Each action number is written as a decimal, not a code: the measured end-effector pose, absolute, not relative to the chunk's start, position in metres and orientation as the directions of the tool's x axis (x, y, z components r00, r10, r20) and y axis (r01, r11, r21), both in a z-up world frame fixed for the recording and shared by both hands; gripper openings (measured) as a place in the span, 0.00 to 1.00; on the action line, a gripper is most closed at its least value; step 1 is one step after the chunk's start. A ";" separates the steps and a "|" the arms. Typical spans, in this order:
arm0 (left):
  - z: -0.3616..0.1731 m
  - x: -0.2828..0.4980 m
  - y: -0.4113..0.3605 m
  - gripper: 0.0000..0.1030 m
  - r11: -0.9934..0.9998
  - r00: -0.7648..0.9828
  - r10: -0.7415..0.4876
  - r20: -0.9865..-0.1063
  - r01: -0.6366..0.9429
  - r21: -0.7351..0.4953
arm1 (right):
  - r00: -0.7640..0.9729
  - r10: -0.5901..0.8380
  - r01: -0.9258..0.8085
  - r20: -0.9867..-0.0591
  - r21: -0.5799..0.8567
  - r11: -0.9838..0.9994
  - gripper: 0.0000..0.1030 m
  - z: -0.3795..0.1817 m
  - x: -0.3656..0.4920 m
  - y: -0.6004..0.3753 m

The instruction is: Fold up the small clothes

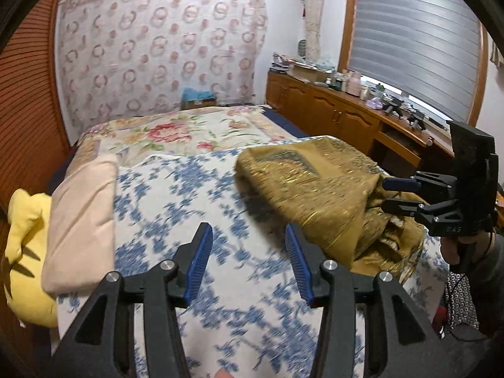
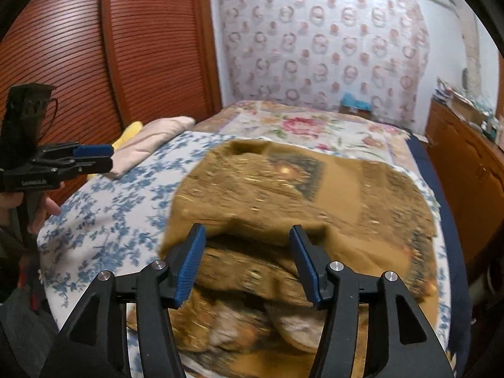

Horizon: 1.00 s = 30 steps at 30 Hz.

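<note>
A mustard-brown patterned garment lies in a crumpled, layered heap on the blue-flowered sheet. My left gripper hovers open over bare sheet to the left of the garment, with nothing between its blue pads; the right wrist view shows it from the side. My right gripper stands open just above the near edge of the heap, and its pads are not pressing on the cloth. In the left wrist view its fingertips reach the garment's right edge.
A folded beige cloth lies along the sheet's left side, with a yellow plush toy beyond it. A rose-patterned cover fills the far bed. A wooden cabinet runs along the right, louvred doors along the left.
</note>
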<state>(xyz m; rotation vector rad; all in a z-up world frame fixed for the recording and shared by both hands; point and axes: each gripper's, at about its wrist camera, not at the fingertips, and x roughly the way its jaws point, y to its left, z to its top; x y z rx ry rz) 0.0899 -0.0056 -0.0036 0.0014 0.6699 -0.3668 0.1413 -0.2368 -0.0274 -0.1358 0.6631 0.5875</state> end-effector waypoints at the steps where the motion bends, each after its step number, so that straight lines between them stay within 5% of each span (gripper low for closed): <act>1: -0.006 0.088 -0.002 0.46 0.939 0.725 -0.324 -0.608 0.324 -0.114 | 0.621 0.478 -0.566 -0.621 0.067 0.822 0.55 -0.030 0.140 -0.228; 13: -0.021 0.079 0.022 0.47 0.943 0.731 -0.327 -0.599 0.290 -0.161 | 0.529 0.458 -0.623 -0.714 0.038 0.781 0.55 -0.069 0.140 -0.170; 15: -0.023 0.078 0.023 0.47 0.943 0.730 -0.328 -0.600 0.289 -0.164 | 0.536 0.421 -0.623 -0.732 -0.007 0.782 0.44 -0.072 0.143 -0.163; 17: -0.024 0.077 0.023 0.47 0.942 0.729 -0.331 -0.599 0.291 -0.167 | 0.546 0.391 -0.625 -0.741 -0.050 0.779 0.15 -0.072 0.145 -0.160; 18: -0.023 0.077 0.023 0.47 0.942 0.728 -0.333 -0.599 0.292 -0.168 | 0.549 0.404 -0.632 -0.732 -0.047 0.774 0.09 -0.067 0.146 -0.161; 23: -0.027 0.078 0.023 0.47 0.937 0.724 -0.348 -0.596 0.294 -0.190 | 0.653 0.410 -0.580 -0.637 -0.073 0.811 0.05 -0.020 0.172 -0.191; 30: -0.027 0.079 0.019 0.47 0.933 0.720 -0.357 -0.595 0.305 -0.191 | 0.769 0.229 -0.391 -0.597 -0.156 0.907 0.04 0.037 0.268 -0.251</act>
